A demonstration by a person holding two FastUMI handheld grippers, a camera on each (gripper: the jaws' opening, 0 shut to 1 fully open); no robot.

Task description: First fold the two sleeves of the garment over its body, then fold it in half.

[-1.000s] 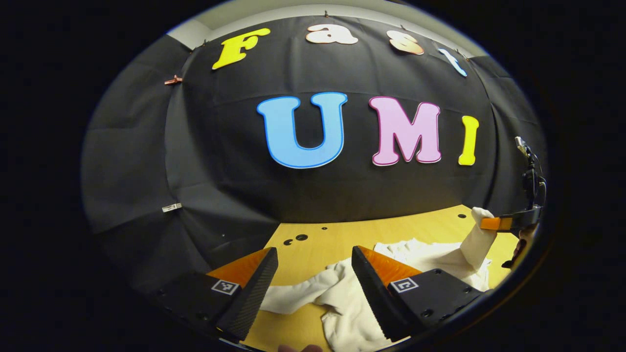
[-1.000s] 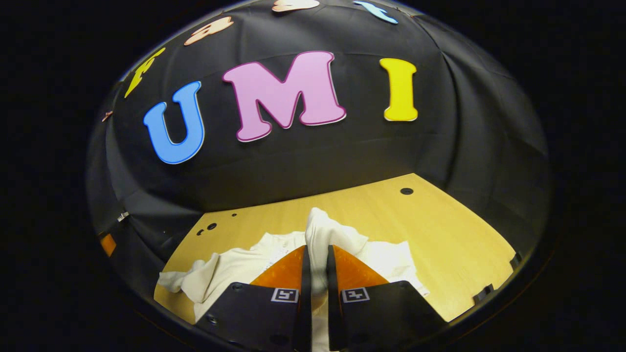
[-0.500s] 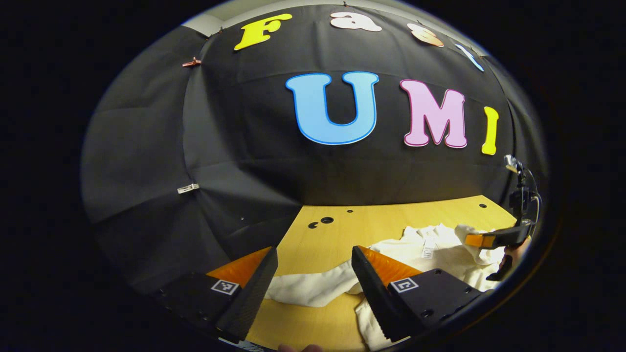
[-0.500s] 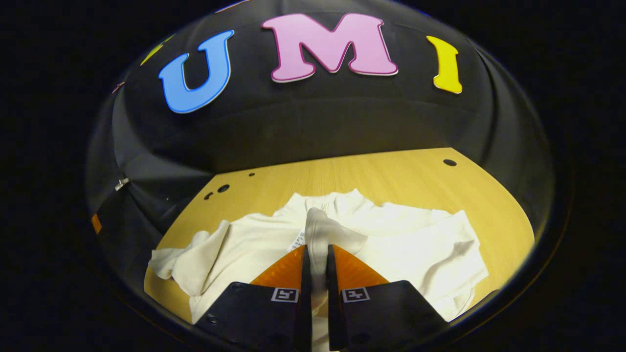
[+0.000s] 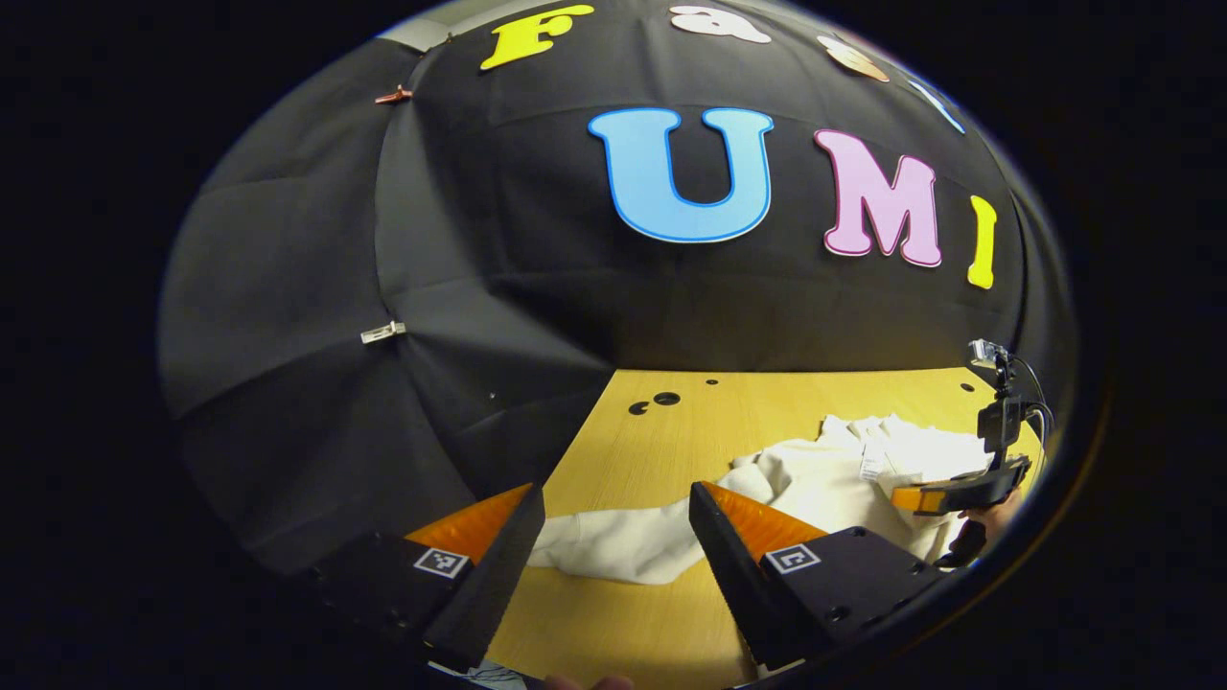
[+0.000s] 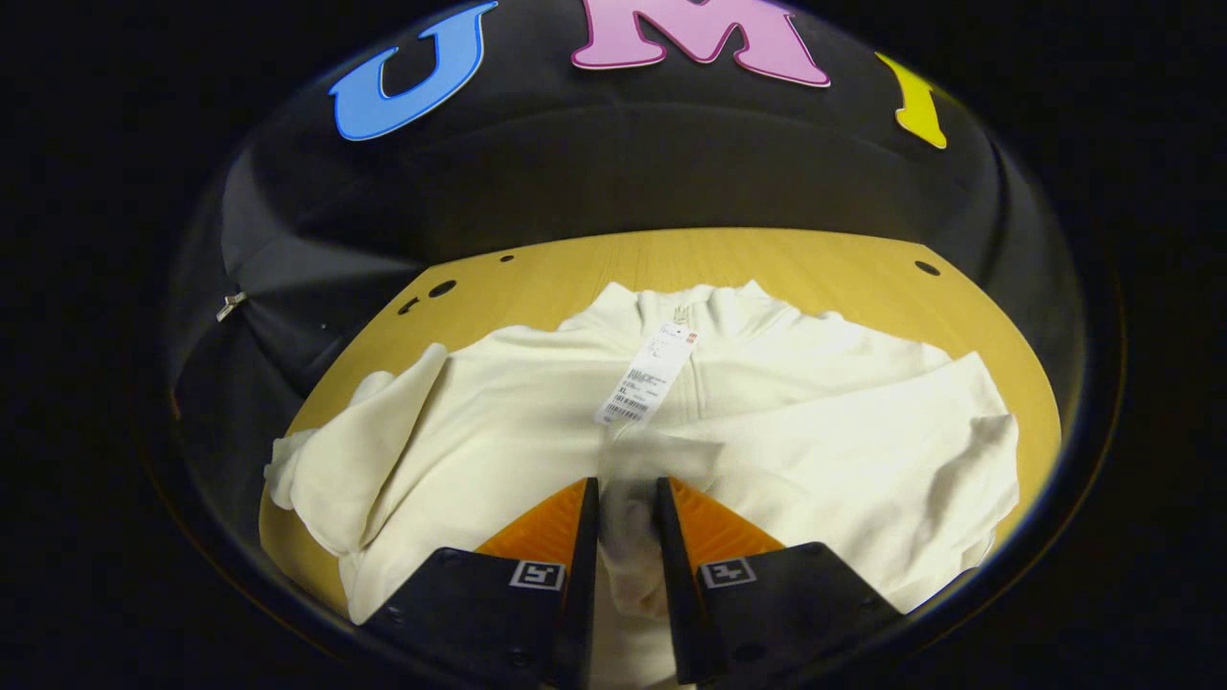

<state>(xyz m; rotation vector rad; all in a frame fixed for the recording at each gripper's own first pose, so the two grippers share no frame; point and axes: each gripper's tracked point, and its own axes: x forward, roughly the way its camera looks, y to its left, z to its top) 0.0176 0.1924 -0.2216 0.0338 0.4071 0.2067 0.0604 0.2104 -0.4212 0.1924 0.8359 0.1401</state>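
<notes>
Your right tool (image 6: 625,508) is low over the front of the cream garment (image 6: 537,422), and its fingers stand close together with a strip of the garment's right sleeve (image 6: 863,450) between them. The gap looks a little wider than the cloth, which is blurred there, so you cannot tell whether both fingers press on it. That sleeve lies across the garment's body, running from the right shoulder in toward the middle. The garment is spread on the wooden table (image 6: 594,273), collar toward the black cloth wall (image 6: 594,182), with a white paper tag (image 6: 647,374) lying on the chest just beyond the fingertips. The left sleeve (image 6: 355,450) is bunched out to the left side, its end near the table edge.

Your left tool (image 5: 613,537) hangs above the table with its fingers spread wide and nothing between them. In the left gripper view the left sleeve (image 5: 623,541) stretches across the wood (image 5: 613,623) between and beyond those fingers, apart from them. Farther right in that view you see the right tool (image 5: 935,496) down at the garment (image 5: 824,479), with the hand (image 5: 992,506) that holds it at the edge. Several dark holes (image 5: 666,398) mark the table near the wall.
</notes>
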